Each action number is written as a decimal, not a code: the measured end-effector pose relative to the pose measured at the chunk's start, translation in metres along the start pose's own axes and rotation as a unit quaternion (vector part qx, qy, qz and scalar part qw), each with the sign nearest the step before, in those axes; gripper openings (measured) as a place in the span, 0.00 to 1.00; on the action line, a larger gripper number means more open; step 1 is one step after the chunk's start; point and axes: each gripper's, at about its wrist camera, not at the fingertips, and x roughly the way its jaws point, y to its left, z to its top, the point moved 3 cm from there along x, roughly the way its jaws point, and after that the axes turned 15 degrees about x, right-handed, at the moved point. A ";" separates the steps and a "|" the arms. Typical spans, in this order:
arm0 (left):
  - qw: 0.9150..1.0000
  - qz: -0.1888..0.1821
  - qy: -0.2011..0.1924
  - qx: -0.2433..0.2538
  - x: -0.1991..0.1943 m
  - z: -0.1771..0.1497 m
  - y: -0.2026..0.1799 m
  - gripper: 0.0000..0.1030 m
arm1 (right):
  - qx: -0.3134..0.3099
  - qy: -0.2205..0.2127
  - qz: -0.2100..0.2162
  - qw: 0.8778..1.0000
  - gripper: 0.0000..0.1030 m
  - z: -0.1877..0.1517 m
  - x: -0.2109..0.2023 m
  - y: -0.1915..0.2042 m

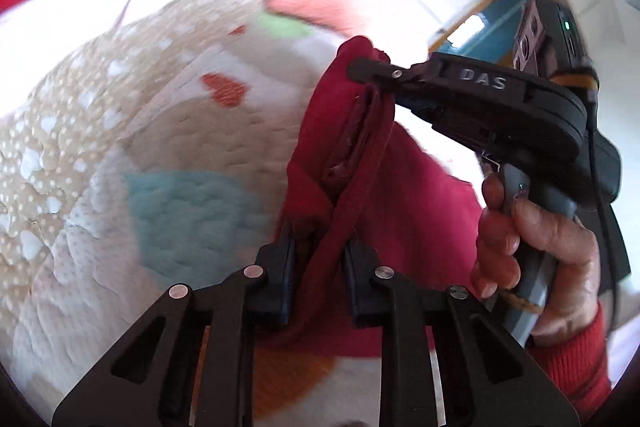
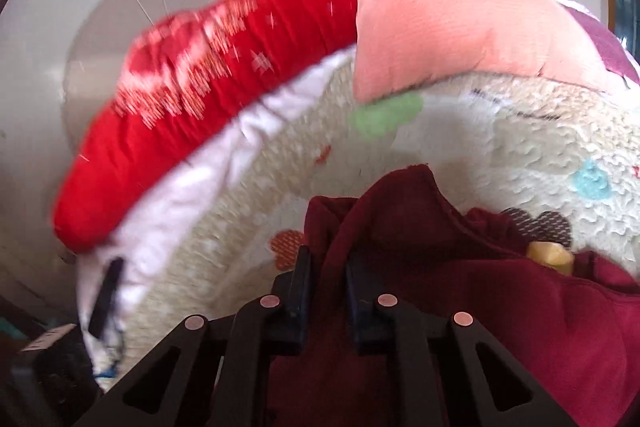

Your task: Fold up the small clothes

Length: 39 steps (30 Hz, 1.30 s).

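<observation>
Covering most of both views is a quilt (image 1: 120,187), cream and white with stitched texture and patches of blue, orange, green and small white hearts. Behind it I see a red cushion (image 2: 208,107) with white flecks lying along the quilt's far edge, and a pink pillow (image 2: 452,27) beside it; both are blurred. Beyond them is a pale wall with tiles.

Next in size is the dark red garment (image 1: 352,155), the piece I am handling. It hangs above the quilt, bunched and stretched between my two tools. In the right wrist view it fills the lower right (image 2: 480,307), heaped in soft folds, with a hemmed edge rising in front of the camera.

My left claw (image 1: 320,267) is clamped on a strip of the garment that runs up between its fingers; the pads press the cloth from both sides. My right claw (image 2: 328,287) is likewise closed on a thick fold of the same garment. From the left wrist camera I see the right tool side on, its fingertip pinching the garment's upper edge (image 1: 372,71), marked "DAS" on the body.

The right hand (image 1: 532,247) wraps the tool's grey handle, with a red knitted cuff at the wrist.

A small yellowish object (image 2: 548,257) pokes out behind the garment folds; I cannot tell what it is.
</observation>
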 end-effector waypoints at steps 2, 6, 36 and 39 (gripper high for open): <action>0.999 -0.012 -0.009 0.030 -0.010 0.005 -0.031 0.18 | -0.001 -0.028 0.023 0.999 0.13 0.001 -0.038 -0.005; 0.992 -0.044 -0.003 0.116 -0.017 0.016 -0.113 0.18 | 0.005 -0.081 0.044 0.996 0.12 0.000 -0.114 -0.028; 0.959 0.058 0.103 0.257 0.049 -0.037 -0.173 0.18 | 0.247 -0.062 0.017 0.967 0.65 -0.117 -0.178 -0.215; 0.964 0.044 0.119 0.232 0.062 -0.047 -0.160 0.18 | 0.229 -0.063 0.012 0.971 0.26 -0.113 -0.165 -0.207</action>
